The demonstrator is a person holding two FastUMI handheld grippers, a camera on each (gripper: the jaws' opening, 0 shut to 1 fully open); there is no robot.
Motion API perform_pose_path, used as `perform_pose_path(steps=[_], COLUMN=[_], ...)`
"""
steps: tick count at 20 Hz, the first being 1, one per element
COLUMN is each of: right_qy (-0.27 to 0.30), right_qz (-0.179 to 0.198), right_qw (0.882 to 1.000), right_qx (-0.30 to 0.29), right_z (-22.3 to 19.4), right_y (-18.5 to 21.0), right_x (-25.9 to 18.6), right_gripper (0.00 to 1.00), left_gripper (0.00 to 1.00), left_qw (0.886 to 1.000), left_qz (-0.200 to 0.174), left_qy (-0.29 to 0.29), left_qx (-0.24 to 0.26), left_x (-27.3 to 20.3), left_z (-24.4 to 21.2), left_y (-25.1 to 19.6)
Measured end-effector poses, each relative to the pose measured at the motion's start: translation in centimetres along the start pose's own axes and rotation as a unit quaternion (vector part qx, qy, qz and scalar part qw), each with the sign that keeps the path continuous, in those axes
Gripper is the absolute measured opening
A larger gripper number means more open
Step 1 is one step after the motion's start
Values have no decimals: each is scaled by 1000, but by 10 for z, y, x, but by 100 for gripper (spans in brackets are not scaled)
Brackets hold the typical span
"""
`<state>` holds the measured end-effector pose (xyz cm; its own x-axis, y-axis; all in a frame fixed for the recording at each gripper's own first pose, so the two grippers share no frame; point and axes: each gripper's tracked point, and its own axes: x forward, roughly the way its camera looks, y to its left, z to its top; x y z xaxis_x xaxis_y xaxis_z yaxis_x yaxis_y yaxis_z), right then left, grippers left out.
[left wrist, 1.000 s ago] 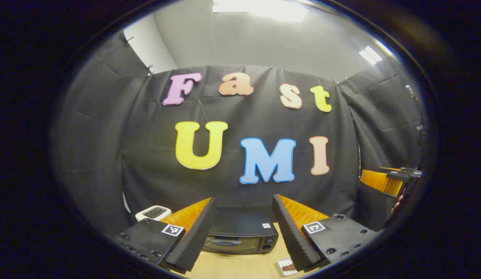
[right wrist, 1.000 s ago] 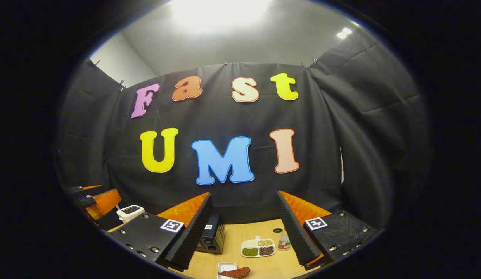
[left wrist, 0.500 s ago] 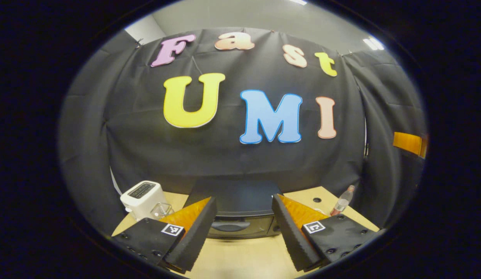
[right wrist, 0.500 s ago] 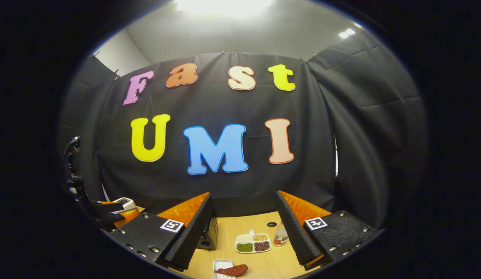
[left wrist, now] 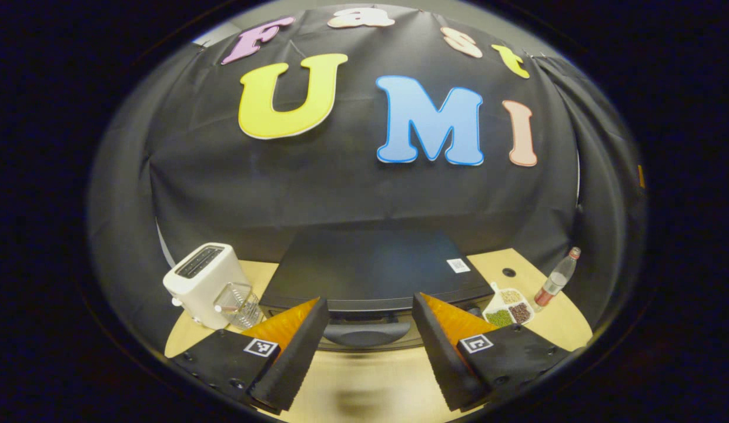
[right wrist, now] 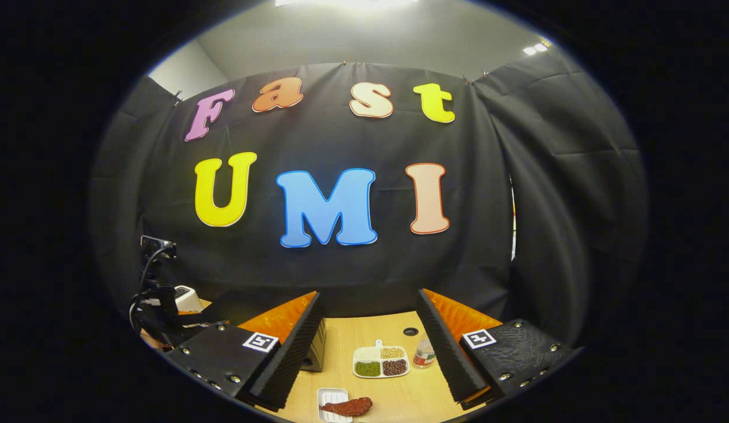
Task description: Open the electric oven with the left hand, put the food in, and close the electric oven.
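The table [left wrist: 552, 320] is light wood and carries everything. Largest on it is the oven [left wrist: 370, 267], a black box against the cloth wall, seen from above and in front in the left gripper view; its door is closed, with the curved handle [left wrist: 364, 333] low on the front. In the right gripper view only one corner of the oven [right wrist: 318, 349] peeks out past a finger.

The left gripper [left wrist: 364, 352] hangs just in front of the oven, its jaws spread wide and empty, the handle showing in the gap between the two fingers without either one touching it. In the right gripper view the left gripper [right wrist: 156, 305], with its cables, shows at the far left. The right gripper [right wrist: 367, 358] is held above the table, jaws likewise spread wide with nothing in them.

A white toaster [left wrist: 203, 282] stands left of the oven, with a clear glass container [left wrist: 238, 304] just beside it. Right of the oven lies a white divided dish [left wrist: 508, 306] of green, tan and dark red beans, and past that a small bottle [left wrist: 555, 281] near a round hole [left wrist: 508, 272] in the table.

The food [right wrist: 348, 406], a dark red piece, lies partly on a small white tray [right wrist: 329, 402] at the near edge, in front of the divided dish and well apart from the oven.
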<state>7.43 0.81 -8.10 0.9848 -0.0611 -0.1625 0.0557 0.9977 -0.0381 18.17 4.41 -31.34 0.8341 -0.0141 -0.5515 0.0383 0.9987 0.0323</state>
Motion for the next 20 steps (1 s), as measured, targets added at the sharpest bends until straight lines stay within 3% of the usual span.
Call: perform_pose_path(steps=[5,10,12,13,14,15,16,17,20], right_qy=[16,19,16,17,17,16,14,13,9], right_qz=[-17,-25,-25,-23,-21,-18,-15,-13,-6], right_qw=[1000,1000,1000,1000,1000,1000,1000,1000,1000], right_qx=[-1,-6,-6,-5,-5,-7,-8,-9,-10], right_z=[-11,-11,-10,-10,-11,-10,-8,-6,-4], right_y=[-11,-13,-10,-8,-5,-3,-1,1,5], right_x=[1,2,2,3,3,3,2,2,-1], right_gripper=[98,98,98,98,98,98,98,98,98], left_gripper=[96,97,100,96,100,96,100,96,96], left_qw=[999,999,999,999,999,999,999,999,999], left_qz=[2,13,11,9,7,4,3,2,2], left_qy=[45,48,42,40,41,42,43,44,47], left_qx=[1,16,21,13,7,7,10,12,8], left_x=[33,56,54,54,51,50,49,48,40], left_z=[-34,-43,-46,-47,-48,-48,-49,-51,-57], left_y=[3,6,5,6,6,7,7,7,4])
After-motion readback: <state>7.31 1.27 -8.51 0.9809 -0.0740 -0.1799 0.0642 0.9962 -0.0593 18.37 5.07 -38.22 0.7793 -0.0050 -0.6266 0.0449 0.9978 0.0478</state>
